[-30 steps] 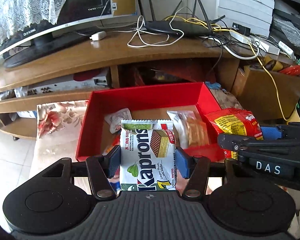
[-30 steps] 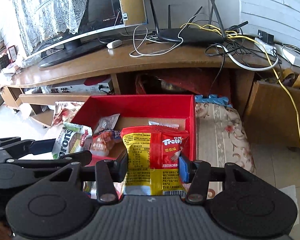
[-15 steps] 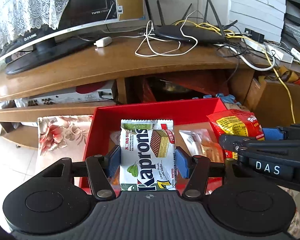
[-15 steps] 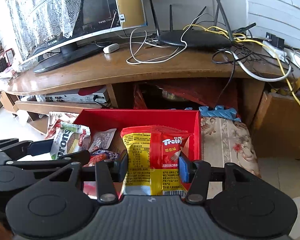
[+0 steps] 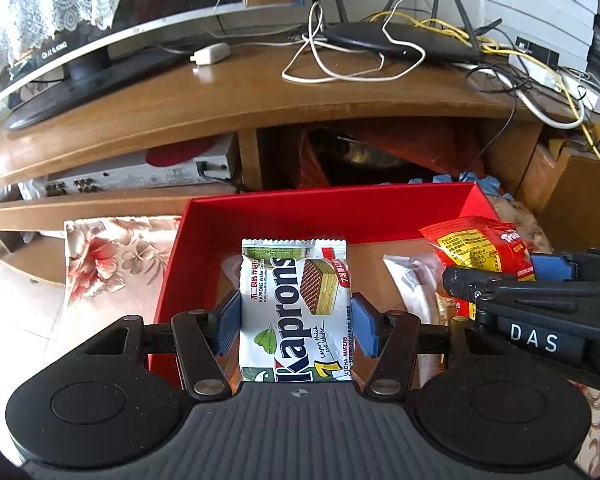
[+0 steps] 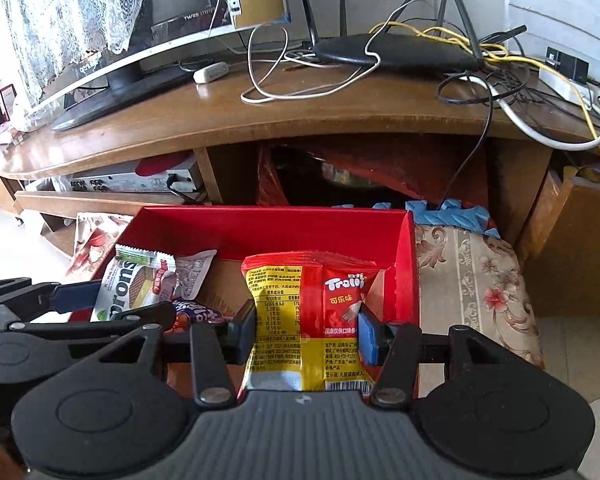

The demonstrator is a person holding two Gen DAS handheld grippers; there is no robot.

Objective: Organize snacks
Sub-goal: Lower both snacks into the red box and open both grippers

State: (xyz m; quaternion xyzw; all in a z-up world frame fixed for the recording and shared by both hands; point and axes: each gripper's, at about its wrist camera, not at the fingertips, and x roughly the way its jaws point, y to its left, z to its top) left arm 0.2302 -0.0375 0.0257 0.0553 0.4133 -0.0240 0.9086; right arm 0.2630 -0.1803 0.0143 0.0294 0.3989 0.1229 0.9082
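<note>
Grippers poised over the red box [image 5: 332, 212] for release: left gripper [image 5: 296, 326] clamps the Kaprons wafer pack [image 5: 296, 308], right gripper [image 6: 307, 334] clamps the Trolli gummy packet [image 6: 308, 320].

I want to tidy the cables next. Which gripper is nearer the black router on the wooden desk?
Right, though only slightly. The router sits far-right of the left gripper and almost straight ahead of the right gripper; both are well short, over the red box.
</note>
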